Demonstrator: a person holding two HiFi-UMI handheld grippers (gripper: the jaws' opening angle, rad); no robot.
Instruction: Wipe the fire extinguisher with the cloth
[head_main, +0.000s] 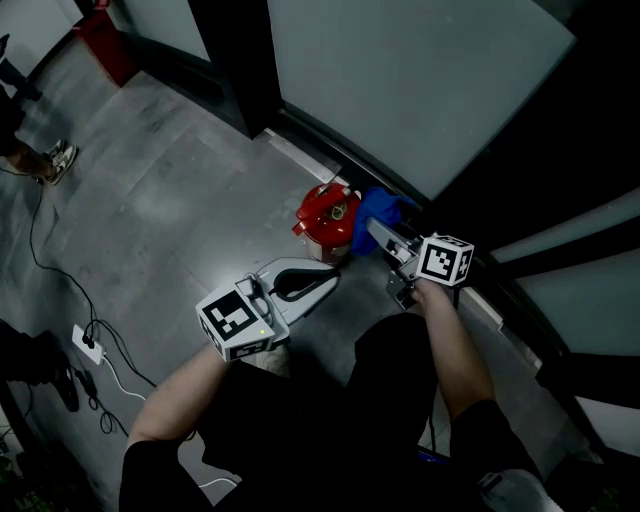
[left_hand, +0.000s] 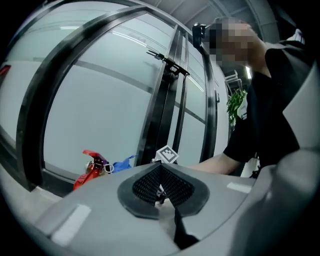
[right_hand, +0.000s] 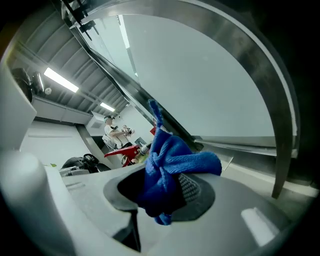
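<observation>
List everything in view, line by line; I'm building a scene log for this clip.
fire extinguisher: one, red, standing on the floor by the glass wall
cloth: one, blue, bunched beside the extinguisher's top
power strip: one, white, floor at far left
cables: several, black, trailing across the left floor
shoe: one, light, a bystander's, upper left edge
left hand-held gripper: one, pale grey, jaws together and empty, just short of the extinguisher
right hand-held gripper: one, pale grey, clamped on the cloth
</observation>
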